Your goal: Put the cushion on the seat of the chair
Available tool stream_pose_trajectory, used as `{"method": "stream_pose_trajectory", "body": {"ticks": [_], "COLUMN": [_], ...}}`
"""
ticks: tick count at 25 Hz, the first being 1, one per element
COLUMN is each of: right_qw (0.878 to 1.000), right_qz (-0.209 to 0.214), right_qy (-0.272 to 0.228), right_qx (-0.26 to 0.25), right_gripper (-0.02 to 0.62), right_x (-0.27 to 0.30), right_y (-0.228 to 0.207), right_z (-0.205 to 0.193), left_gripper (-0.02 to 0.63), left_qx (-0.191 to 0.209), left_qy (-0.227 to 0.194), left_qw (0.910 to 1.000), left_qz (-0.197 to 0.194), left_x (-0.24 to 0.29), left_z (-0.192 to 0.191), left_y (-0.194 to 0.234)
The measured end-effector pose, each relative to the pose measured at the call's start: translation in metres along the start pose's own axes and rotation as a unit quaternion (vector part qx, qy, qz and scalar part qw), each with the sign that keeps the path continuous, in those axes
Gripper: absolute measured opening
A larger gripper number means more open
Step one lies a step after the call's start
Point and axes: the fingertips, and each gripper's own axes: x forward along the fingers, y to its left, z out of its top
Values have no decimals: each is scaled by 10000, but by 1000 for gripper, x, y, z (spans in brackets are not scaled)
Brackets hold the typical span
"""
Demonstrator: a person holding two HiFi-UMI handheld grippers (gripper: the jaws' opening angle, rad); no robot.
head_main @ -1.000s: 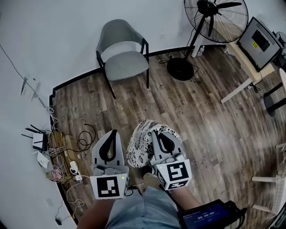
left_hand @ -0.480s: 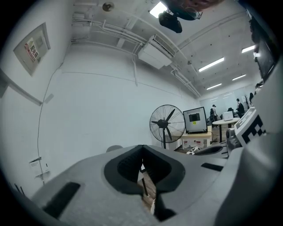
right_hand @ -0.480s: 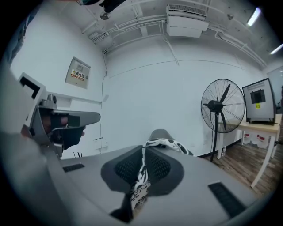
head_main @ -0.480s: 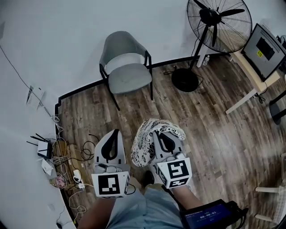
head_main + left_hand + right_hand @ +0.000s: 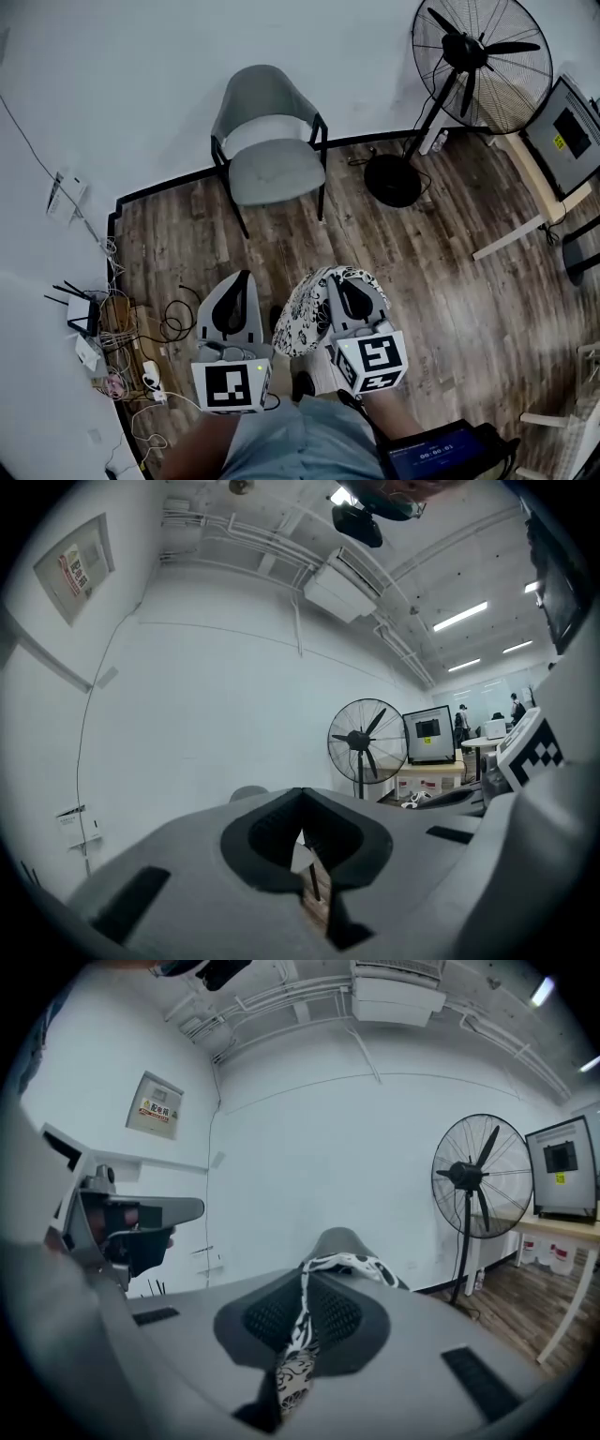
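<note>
There is one cushion (image 5: 305, 314), white with a black pattern, and it is off the chair: the right gripper (image 5: 339, 279) is clamped on its edge, so that the fabric is pinched flat between the two jaws in the right gripper view and the rest bulges out to the left of that gripper, hanging above the floor (image 5: 422, 253) just in front of the person's legs. The left gripper (image 5: 242, 276), the second of the two, is held just beside it with its jaws closed tip to tip on nothing. The single chair (image 5: 277, 169), grey with dark legs, stands against the white wall (image 5: 122, 84), well apart from the cushion, its seat facing the person; a stretch of wooden floor lies between them. To the right of the chair stands one pedestal fan (image 5: 483, 56), and further right one desk (image 5: 525, 159) with one monitor (image 5: 574, 131). Along the wall on the left lie a router (image 5: 82, 314) and a tangle of cables (image 5: 173, 314), off to the side of the way to the chair. One tablet (image 5: 436, 457) shows at the bottom edge.
</note>
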Motion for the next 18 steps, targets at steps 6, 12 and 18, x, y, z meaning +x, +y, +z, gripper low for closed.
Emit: {"method": "stream_pose_trajectory", "body": {"ticks": [6, 12, 18], "right_qw": [9998, 9994, 9989], "right_qz": [-82, -178, -230], "right_qy": [144, 241, 189], "right_qx": [-101, -176, -349], "right_gripper": [21, 21, 21], "right_x": [83, 170, 240], "right_y": [-16, -31, -44], "right_z": [12, 31, 64], "left_gripper": [9, 9, 9], "left_qx": [-325, -359, -474], "left_qy": [247, 286, 180], "left_qw": [9992, 9989, 9987], "left_qz": [20, 3, -77], "left_x": [74, 148, 210], "left_z": [-17, -23, -17], "left_y": [47, 103, 143]}}
